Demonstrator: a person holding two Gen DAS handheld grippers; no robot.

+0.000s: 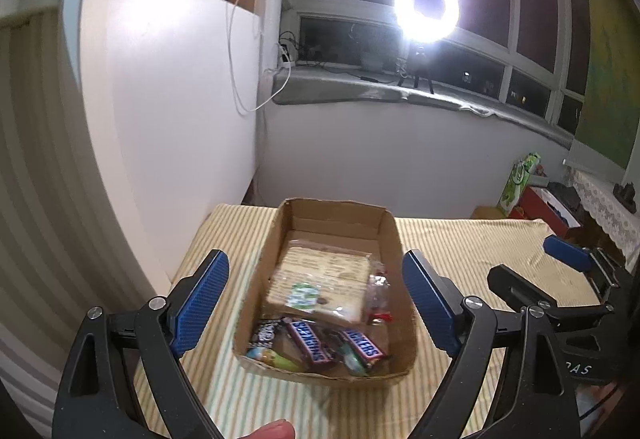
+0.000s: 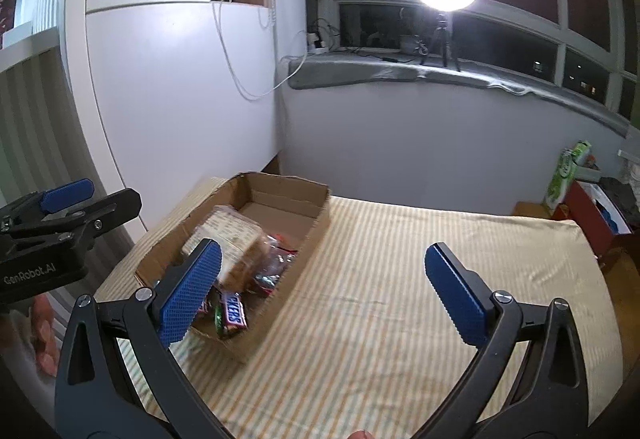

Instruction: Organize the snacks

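An open cardboard box [image 1: 394,235] [image 2: 320,211] sits on a striped cloth. Inside lie a flat tan packet [image 1: 320,279] [image 2: 236,231], two Snickers bars [image 1: 310,341] [image 2: 234,311], a clear crinkly wrapper [image 1: 378,289] and small green-wrapped sweets [image 1: 276,359]. My left gripper [image 1: 316,303] hangs open above the box's near end, its blue pads on either side with nothing between them. My right gripper [image 2: 324,291] is open over the bare cloth to the right of the box; its left pad overlaps the box's near corner. Each gripper shows at the edge of the other's view.
The striped cloth [image 2: 400,299] spreads wide to the right of the box. A white cabinet wall [image 1: 168,119] stands close on the left. A ring light [image 1: 426,5] on a tripod glares from the windowsill. A red box [image 2: 588,215] and a green bag [image 2: 564,175] sit beyond the far right corner.
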